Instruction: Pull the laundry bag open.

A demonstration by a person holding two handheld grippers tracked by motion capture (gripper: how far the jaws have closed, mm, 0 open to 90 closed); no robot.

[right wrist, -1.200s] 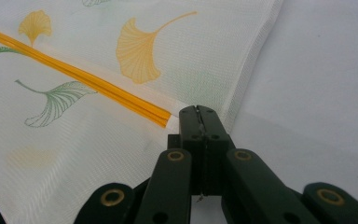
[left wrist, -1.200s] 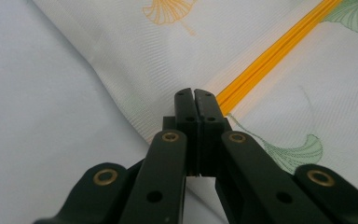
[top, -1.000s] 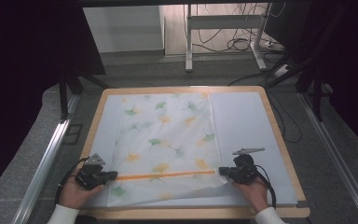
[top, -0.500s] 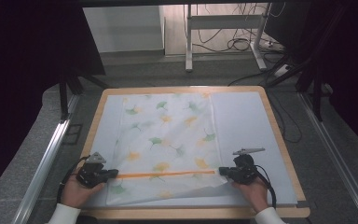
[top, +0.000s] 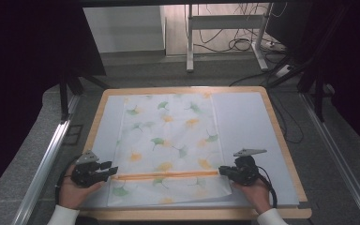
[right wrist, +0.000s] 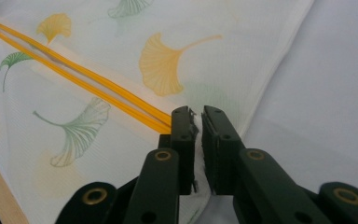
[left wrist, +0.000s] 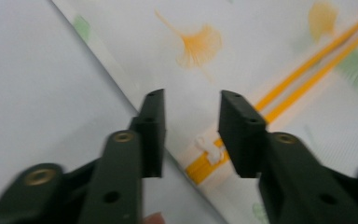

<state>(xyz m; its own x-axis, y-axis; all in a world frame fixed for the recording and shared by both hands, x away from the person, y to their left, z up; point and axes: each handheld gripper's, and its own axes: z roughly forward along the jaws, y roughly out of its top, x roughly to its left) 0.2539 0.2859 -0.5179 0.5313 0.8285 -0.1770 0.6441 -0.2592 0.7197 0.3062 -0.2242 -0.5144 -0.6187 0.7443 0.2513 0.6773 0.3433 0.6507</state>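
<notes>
Basically, the mesh bag (top: pixel 168 145) lay flat on the pale sheet covering the wooden-framed board (top: pixel 281 136): thin, translucent white fabric, rectangular, printed with green and yellow ginkgo leaves, with an orange zipper (top: pixel 164 176) running straight across its near end. At the zipper's left end sat a small white pull tab (left wrist: pixel 209 149). Left gripper (top: pixel 107 168) sat at the bag's left edge; its jaws had just been opening, stood apart, and straddled the zipper end and tab without pressing on them. Right gripper (top: pixel 224 171) was at the zipper's right end, jaws nearly closed with a pinch of white bag fabric between the pads (right wrist: pixel 186 135), the orange tape running right up to them. Jaws were black, flat, hard plastic.
</notes>
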